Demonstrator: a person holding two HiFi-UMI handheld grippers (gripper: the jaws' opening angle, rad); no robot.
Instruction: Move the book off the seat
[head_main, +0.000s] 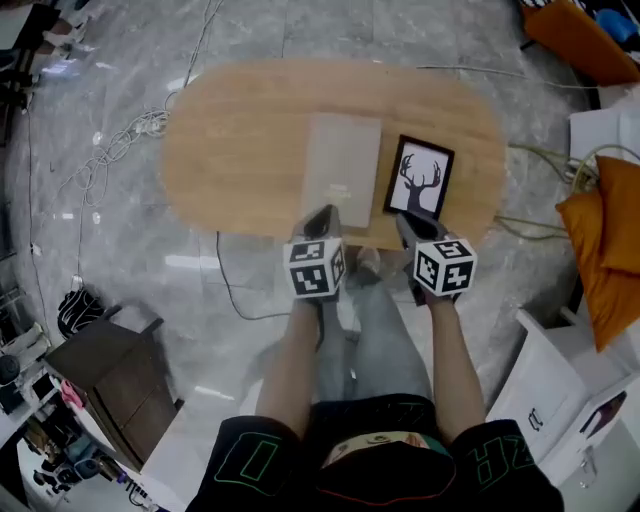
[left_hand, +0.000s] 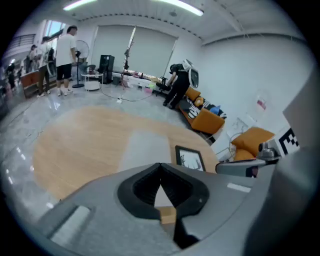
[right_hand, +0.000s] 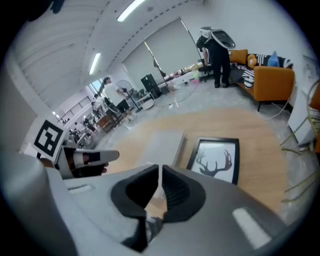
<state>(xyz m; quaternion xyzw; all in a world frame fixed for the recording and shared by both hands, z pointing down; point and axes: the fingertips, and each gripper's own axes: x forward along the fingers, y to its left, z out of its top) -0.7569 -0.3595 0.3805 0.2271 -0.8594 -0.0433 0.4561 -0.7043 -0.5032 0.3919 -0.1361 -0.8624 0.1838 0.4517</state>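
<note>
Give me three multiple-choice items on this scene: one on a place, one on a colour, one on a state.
1. In the head view, the framed deer picture lies where from the grey book? A left B right C on top
2. The picture's frame is: A black B white C orange
3. The left gripper has its jaws: A wide apart B shut on the book C shut, empty

B: it lies beside the book's right edge. A: dark border around the antlers. C: tips meet, nothing between.
</note>
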